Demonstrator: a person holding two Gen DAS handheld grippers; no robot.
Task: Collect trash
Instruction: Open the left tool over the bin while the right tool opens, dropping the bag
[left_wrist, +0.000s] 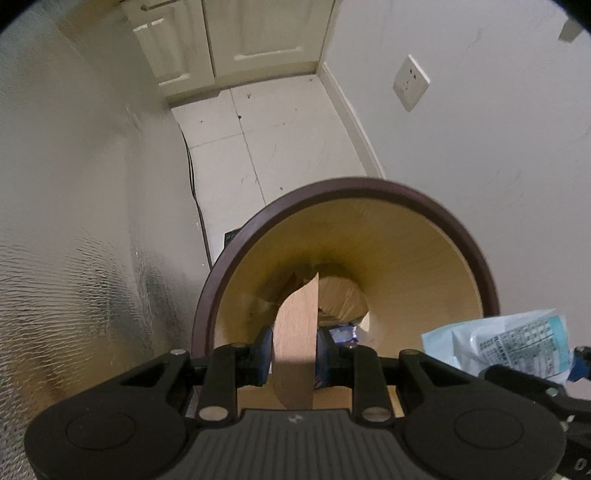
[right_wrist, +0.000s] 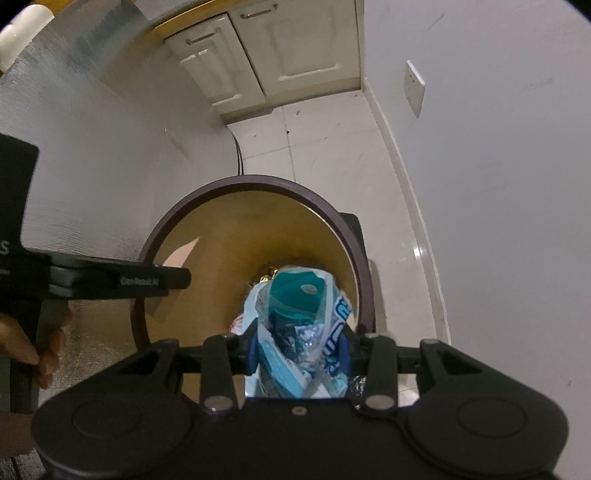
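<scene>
Two grippers are over the bin (right_wrist: 255, 236). Left gripper (left_wrist: 294, 354) pinches a wood flap (left_wrist: 295, 343); right gripper (right_wrist: 298, 350) squeezes a blue wrapper (right_wrist: 295, 325) above it.

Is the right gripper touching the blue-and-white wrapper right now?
Touching. The right wrist view shows the right gripper shut on the wrapper, both pads pressed against its sides above the bin.

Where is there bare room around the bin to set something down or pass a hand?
Bare floor tiles lie beyond the bin, bordered by the cabinets, the right wall and the foil-clad surface. It is crowded at the bin mouth: the left gripper grips the flap, and the right gripper holds the wrapper over trash inside.
</scene>
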